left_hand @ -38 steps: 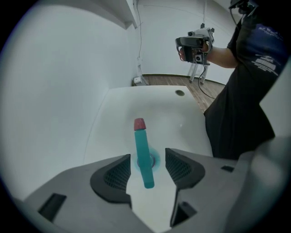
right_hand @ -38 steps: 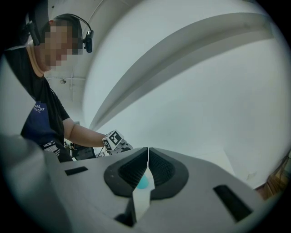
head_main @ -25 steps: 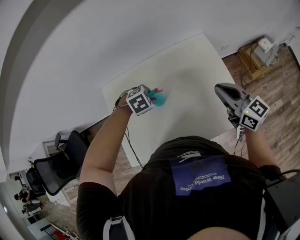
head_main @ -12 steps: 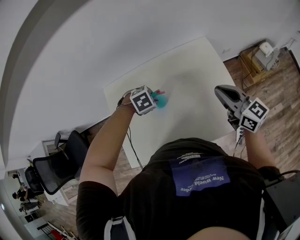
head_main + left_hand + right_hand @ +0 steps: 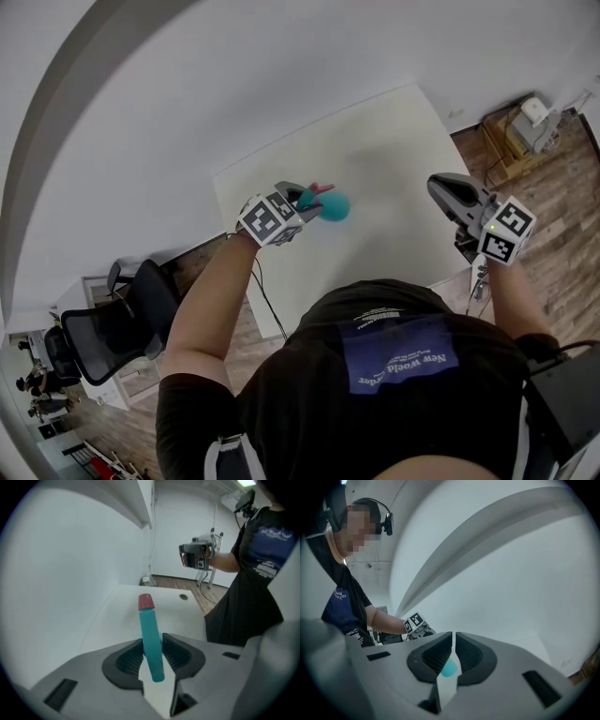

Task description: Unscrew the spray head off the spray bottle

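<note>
A teal spray head with a red nozzle tip (image 5: 146,602) sticks out forward between the jaws of my left gripper (image 5: 152,654), which is shut on its teal stem (image 5: 150,634). From the head view the left gripper (image 5: 302,200) hangs over the near left part of the white table (image 5: 394,141), and the round teal bottle (image 5: 334,206) shows just right of it with the red nozzle (image 5: 324,188) above. Whether the bottle rests on the table I cannot tell. My right gripper (image 5: 448,190) is held level at the table's right side, shut with nothing in it (image 5: 453,654).
The white table stands against a white wall and has a small round hole (image 5: 183,597) near its far edge. A black office chair (image 5: 103,328) is at the lower left. A wooden shelf unit (image 5: 514,117) stands on the wood floor at the right.
My left gripper has risen and shifted right with the spray head in it, and its marker cube has turned. The teal bottle looks larger and further right. The right gripper has stayed put.
</note>
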A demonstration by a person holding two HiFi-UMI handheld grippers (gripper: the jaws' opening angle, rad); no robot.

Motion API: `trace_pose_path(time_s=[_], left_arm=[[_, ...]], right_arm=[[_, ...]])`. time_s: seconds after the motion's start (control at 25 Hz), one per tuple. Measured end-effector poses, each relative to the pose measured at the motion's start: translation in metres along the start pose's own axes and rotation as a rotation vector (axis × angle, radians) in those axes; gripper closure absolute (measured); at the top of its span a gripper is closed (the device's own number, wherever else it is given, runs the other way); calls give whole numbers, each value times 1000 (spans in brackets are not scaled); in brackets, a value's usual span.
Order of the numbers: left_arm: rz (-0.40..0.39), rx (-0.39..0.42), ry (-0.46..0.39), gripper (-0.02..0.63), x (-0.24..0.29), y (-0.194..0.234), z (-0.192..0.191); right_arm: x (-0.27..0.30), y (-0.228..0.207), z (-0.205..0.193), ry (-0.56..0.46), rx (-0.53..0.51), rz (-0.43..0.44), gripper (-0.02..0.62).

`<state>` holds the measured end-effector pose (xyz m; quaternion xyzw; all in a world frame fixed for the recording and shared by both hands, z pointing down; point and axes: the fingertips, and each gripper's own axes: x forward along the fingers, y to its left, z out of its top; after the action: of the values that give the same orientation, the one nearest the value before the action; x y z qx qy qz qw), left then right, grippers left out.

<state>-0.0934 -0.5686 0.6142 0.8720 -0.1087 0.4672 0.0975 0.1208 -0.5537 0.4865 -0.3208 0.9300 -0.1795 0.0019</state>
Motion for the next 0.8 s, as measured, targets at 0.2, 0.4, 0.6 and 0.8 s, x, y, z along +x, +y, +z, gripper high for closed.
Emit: trace_pose_path(time_s=[0.2,0.4,0.6,0.8], left_arm=[[12,-99,-255,471,-47,-13,33],[-19,-210,-544,471,-108,-35,55],[-80,-293,-797,471,-164,-54,74],[-154,-348,-985,471,-201,-80,95]], right_arm=[[16,20,4,13,8,91,598],[35,60,13,19,-23,229,440],[50,96,23,38,-99,361,288],[53,125,38,27,-153,455,169]])
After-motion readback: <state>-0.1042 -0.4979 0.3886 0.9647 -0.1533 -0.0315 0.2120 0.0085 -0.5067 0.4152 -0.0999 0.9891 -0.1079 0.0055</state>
